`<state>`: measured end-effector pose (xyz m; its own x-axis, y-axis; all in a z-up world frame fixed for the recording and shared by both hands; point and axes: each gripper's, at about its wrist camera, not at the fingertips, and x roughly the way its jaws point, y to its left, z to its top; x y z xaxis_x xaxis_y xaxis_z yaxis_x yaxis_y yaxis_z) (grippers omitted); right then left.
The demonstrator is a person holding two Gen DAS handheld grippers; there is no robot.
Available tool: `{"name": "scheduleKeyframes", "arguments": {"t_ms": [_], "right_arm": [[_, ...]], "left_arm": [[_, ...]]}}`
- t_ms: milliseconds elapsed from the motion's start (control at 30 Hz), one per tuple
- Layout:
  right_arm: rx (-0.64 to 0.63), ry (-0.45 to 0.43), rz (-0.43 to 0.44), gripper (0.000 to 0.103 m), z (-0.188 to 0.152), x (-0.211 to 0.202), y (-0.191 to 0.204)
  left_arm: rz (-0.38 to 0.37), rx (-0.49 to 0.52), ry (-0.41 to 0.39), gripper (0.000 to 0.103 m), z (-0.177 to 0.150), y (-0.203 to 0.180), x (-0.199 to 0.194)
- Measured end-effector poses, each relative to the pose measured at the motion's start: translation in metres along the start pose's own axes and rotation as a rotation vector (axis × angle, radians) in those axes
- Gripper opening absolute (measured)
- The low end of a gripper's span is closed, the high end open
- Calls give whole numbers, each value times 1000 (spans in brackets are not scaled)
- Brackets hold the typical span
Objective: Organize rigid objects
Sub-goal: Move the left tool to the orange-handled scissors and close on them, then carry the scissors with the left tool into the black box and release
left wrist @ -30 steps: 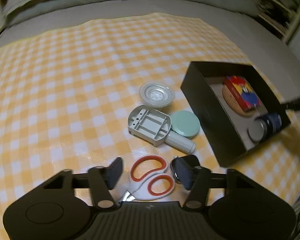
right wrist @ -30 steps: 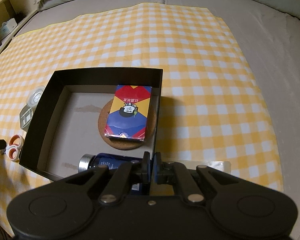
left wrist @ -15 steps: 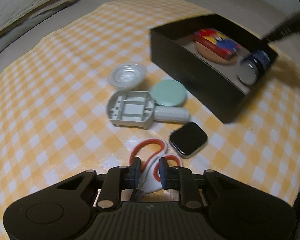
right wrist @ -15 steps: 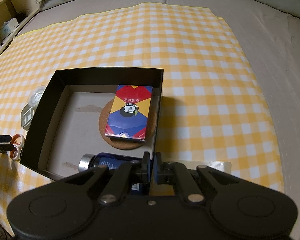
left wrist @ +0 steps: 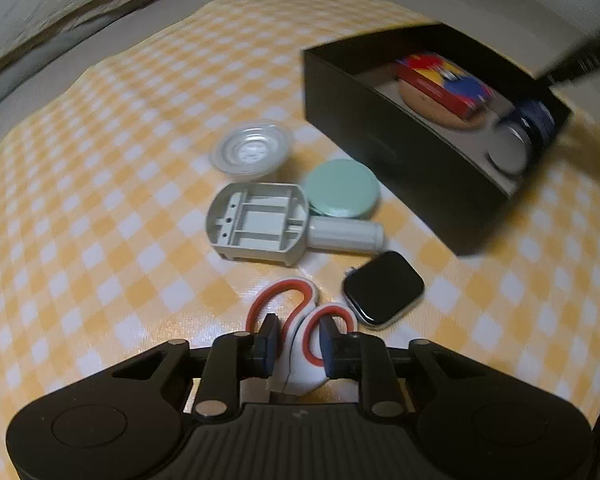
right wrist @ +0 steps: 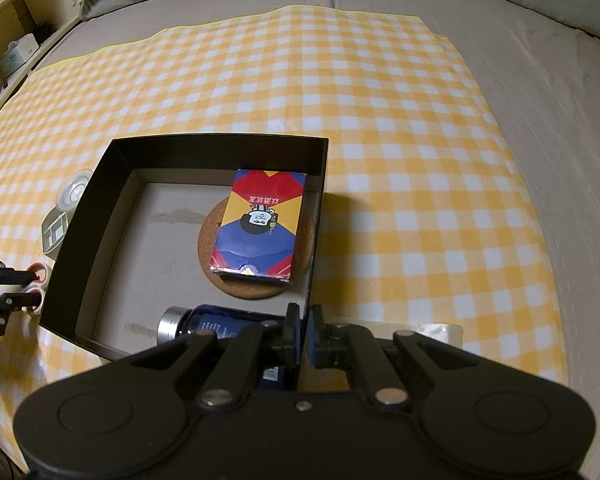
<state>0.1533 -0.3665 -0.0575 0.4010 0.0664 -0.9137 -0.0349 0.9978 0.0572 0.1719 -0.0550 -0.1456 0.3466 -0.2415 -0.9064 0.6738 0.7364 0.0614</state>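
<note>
- The left hand-held gripper (left wrist: 296, 346) has its jaws closing on the scissors (left wrist: 300, 324); the pads press the white handle where the two red-lined loops meet.
- The scissors lie on the yellow checked cloth (left wrist: 100, 200), in front of the black box (left wrist: 400, 160) and to its left.
- A watch (left wrist: 384, 288) lies just beside the scissors, on the side toward the box.
- Past the scissors sit a grey plastic part (left wrist: 260, 226) and a small white cylinder (left wrist: 346, 236); a green lid (left wrist: 342, 188) and a clear round lid (left wrist: 252, 152) lie beyond them, near the box's left wall.
- The right hand-held gripper (right wrist: 305, 336) has its jaws together, pinched on the box's near right wall (right wrist: 314, 280).
- Inside the box a card pack (right wrist: 262, 224) lies flat on a cork coaster (right wrist: 256, 288) by the right wall.
- A blue bottle (right wrist: 216, 326) with a silver cap lies on its side along the box's near wall.
- The cloth is spread over a grey bed (right wrist: 540, 80).
</note>
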Motion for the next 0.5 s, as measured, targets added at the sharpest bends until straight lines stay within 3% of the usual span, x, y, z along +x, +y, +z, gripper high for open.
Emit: {"name": "scheduleKeyframes", "arguments": {"t_ms": [300,500], "right_arm": [[-3,0,-2,5,1,1,1],[-2,0,-1,5,1,1,1]], "left_arm": [[-28,-220,-18,18,1,19,-8],[-28,-265,-66,17,2,21,-23]]}}
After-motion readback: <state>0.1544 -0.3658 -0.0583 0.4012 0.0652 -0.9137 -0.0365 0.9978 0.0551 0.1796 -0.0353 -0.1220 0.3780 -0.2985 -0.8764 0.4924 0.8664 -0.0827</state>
